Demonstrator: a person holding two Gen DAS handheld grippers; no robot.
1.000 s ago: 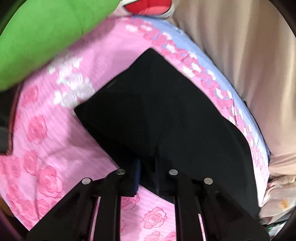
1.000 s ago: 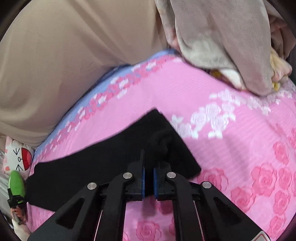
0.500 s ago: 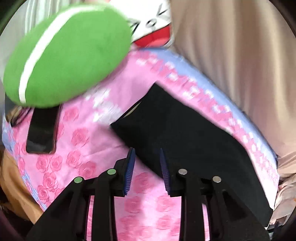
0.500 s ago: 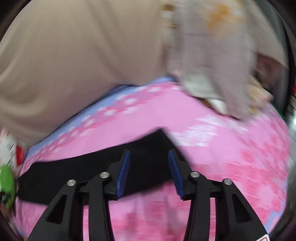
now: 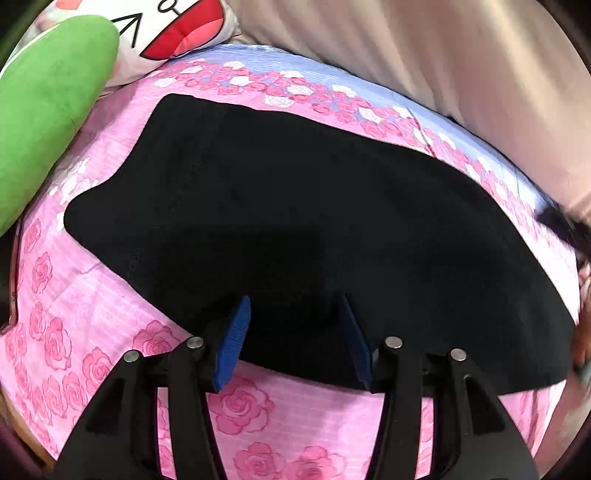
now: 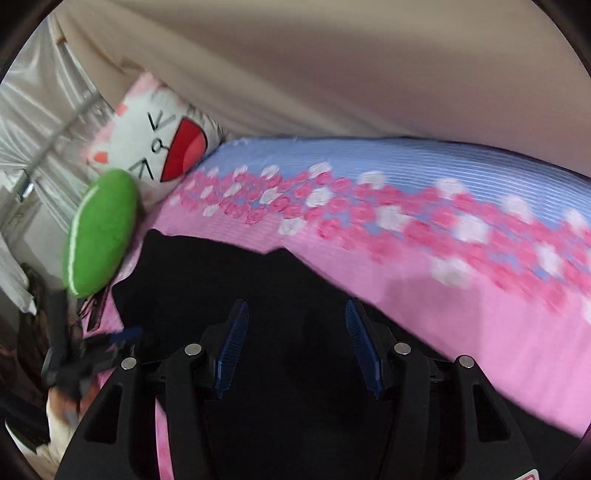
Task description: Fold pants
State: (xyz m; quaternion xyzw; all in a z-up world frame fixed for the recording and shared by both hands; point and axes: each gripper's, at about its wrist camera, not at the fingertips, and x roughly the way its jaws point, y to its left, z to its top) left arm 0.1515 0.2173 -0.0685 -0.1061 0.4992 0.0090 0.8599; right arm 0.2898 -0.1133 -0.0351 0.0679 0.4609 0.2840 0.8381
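The black pants [image 5: 295, 229] lie flat in a long folded band across a pink rose-print bedsheet [image 5: 258, 417]. My left gripper [image 5: 293, 321] hovers over their near edge with its jaws opening; its blue pads [image 5: 231, 343] stand apart, no cloth pinched between them. In the right wrist view the pants [image 6: 207, 280] fill the lower middle. My right gripper [image 6: 295, 332] is above them, jaws opening, blue pads [image 6: 229, 350] wide apart and holding nothing. The other gripper [image 6: 92, 354] shows blurred at the lower left.
A green plush cushion [image 5: 48, 110] and a white cartoon-face pillow [image 5: 177, 26] sit at the head of the bed, also the cushion [image 6: 99, 236] and pillow [image 6: 155, 144] in the right view. A beige curtain [image 5: 443, 55] hangs behind the bed. The sheet's far strip is blue [image 6: 406, 162].
Both grippers were shut on the pants' edge and have let go and opened. The right gripper swept along the bed toward the pillow end; the left shifted sideways over the pants.
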